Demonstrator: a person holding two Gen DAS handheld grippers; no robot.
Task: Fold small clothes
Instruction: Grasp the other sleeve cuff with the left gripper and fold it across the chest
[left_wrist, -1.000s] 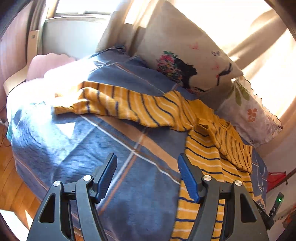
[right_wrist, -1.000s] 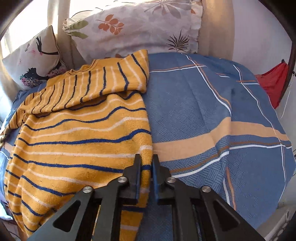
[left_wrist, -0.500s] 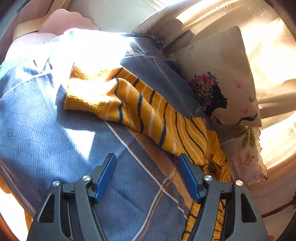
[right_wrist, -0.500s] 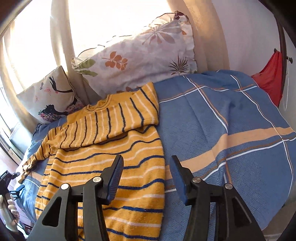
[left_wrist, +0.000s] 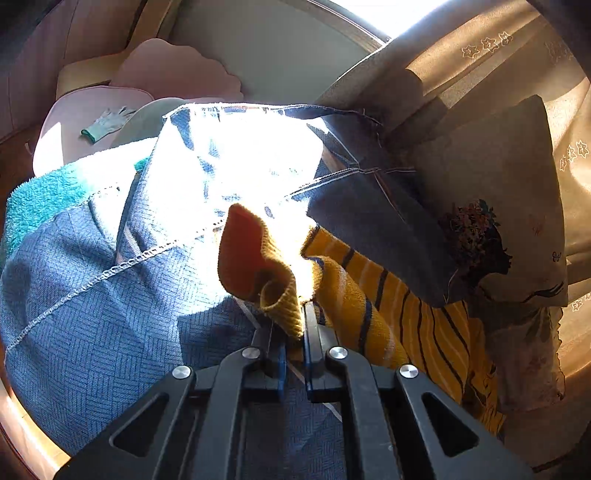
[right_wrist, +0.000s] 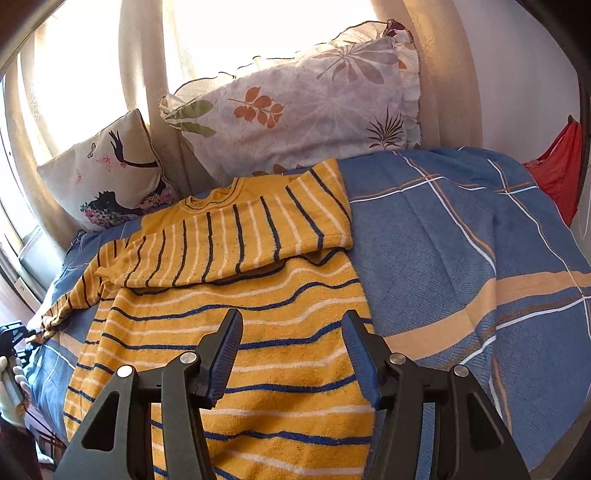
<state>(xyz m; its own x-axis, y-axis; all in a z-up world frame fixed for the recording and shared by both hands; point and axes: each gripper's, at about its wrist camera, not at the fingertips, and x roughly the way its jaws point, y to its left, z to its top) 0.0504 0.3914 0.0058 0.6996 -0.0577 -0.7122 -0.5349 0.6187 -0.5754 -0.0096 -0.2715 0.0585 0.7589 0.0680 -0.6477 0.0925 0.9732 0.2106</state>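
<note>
Left wrist view, from the left: a teal towel (left_wrist: 40, 199) lies at the bed's edge beside the blue patterned bedspread (left_wrist: 96, 325); behind them a glove (left_wrist: 107, 122) rests on a pale pink seat (left_wrist: 74, 122). At centre, your left gripper (left_wrist: 291, 325) has its jaws drawn together, pinching the cuff of the sweater sleeve (left_wrist: 273, 280); the cuff stands up above the fingers, curled and lit by strong sun. The sleeve runs off to the right, partly under a turned-up fold of the bedspread. Further right a cushion (left_wrist: 498, 206) printed with a woman's profile leans against the curtain (left_wrist: 491, 62).

Right wrist view, from the left: your left hand shows at the frame edge in a white glove, holding its tool. The same cushion (right_wrist: 110, 173) stands by the window. The yellow striped sweater (right_wrist: 236, 306) lies flat on the bedspread (right_wrist: 461, 251), with one sleeve folded across the chest and the other trailing out to the left. Your right gripper (right_wrist: 291, 350) hangs over the sweater's lower body with its jaws set wide apart, gripping nothing. Behind it a floral pillow (right_wrist: 306, 107) leans at the head of the bed. At far right a red cloth (right_wrist: 557, 162) hangs.
</note>
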